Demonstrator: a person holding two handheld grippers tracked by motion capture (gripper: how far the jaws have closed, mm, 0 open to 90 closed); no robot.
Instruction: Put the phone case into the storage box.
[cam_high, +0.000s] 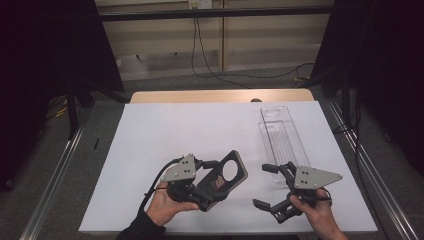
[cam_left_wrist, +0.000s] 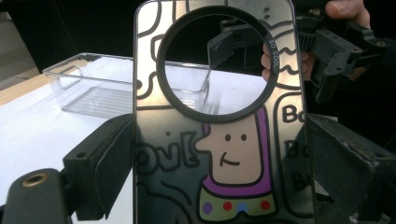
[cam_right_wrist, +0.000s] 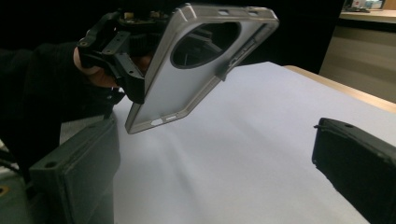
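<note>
Your left gripper (cam_high: 212, 182) is clamped on the phone case (cam_high: 223, 178), which is lifted off the white sheet (cam_high: 190, 130), tilted, to the left of the clear tray (cam_high: 281, 137). Seen along that gripper's jaws, the phone case (cam_left_wrist: 224, 140) is smoky and see-through, with a big round camera opening ringed in black near its top. Below that it carries a cartoon figure with a dotted face, purple trim and coloured dots, with bubble lettering around it. From your right gripper's camera, the phone case (cam_right_wrist: 187, 70) shows its pale inner side, with small cut-outs along its edge. Farther right, your right gripper (cam_high: 266, 186) sits just below the tray's near end, its jaws spread wide and holding nothing.
</note>
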